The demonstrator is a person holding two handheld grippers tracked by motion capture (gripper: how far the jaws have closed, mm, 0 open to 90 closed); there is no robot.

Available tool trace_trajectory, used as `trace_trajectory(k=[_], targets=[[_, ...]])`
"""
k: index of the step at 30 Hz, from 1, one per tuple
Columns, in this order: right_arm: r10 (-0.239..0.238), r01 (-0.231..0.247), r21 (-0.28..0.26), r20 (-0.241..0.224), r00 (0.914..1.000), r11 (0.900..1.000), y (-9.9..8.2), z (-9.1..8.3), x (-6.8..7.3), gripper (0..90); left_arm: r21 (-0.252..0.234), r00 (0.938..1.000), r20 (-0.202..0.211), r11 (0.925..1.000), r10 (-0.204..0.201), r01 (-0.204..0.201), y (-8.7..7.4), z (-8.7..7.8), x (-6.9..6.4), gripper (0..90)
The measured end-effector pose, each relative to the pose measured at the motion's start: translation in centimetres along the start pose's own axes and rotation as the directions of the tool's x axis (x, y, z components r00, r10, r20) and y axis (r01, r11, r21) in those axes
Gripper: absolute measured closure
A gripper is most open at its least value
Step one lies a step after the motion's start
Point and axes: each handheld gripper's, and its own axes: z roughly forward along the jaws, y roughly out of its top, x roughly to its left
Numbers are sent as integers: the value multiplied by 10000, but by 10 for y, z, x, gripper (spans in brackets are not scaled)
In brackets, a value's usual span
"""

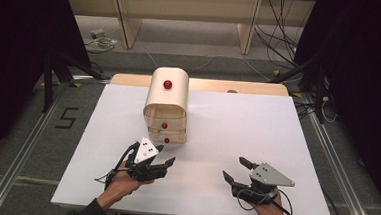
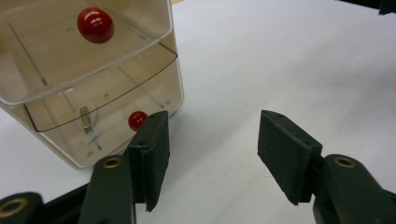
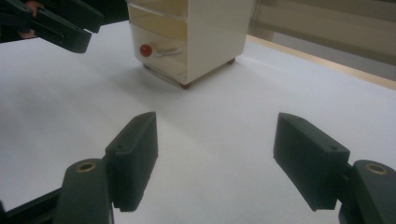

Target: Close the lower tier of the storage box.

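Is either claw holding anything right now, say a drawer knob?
Nothing is held. The left claw is open beside the bottom drawer's red knob, pads off it. The right claw is open over bare table.

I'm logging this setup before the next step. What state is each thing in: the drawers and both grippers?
Small cream plastic drawer cabinet: upright on the white table sheet.
Top drawer with red round knob: closed, as far as the high view shows.
Middle drawer, red knob: closed.
Bottom clear-fronted drawer, red knob: closed.
Left gripper: open, empty, just in front of the cabinet.
Right gripper: open, empty, apart from the cabinet.
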Motion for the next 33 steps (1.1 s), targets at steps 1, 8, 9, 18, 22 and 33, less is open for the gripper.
trace_trajectory(k=[1, 8, 9, 18, 22, 33], targets=[[22, -22, 10, 3, 10000, 10000, 0, 0, 0, 315, -66, 10000, 36, 10000, 12, -12, 0, -1, 0, 425], [21, -21, 28, 19, 10000, 10000, 0, 0, 0, 315, -276, 9998, 187, 9996, -11, 16, -2, -7, -2, 384], [2, -2, 24, 15, 10000, 10000, 0, 0, 1, 315, -330, 9998, 177, 9994, -37, 43, -2, -7, -2, 376], [3, -3, 22, 72, 10000, 10000, 0, -1, 1, 315, -948, 9994, 225, 9951, -254, 274, -4, -15, 1, 321], [6, -7, 10, 76, 10000, 10000, 0, -2, 1, 315, -1192, 9989, 292, 9921, -364, 397, -5, -18, 3, 301], [215, -214, -69, 54, 9998, 9997, 0, -4, 0, 315, -1922, 9986, 450, 9807, -285, 367, -10, -30, 8, 260]])
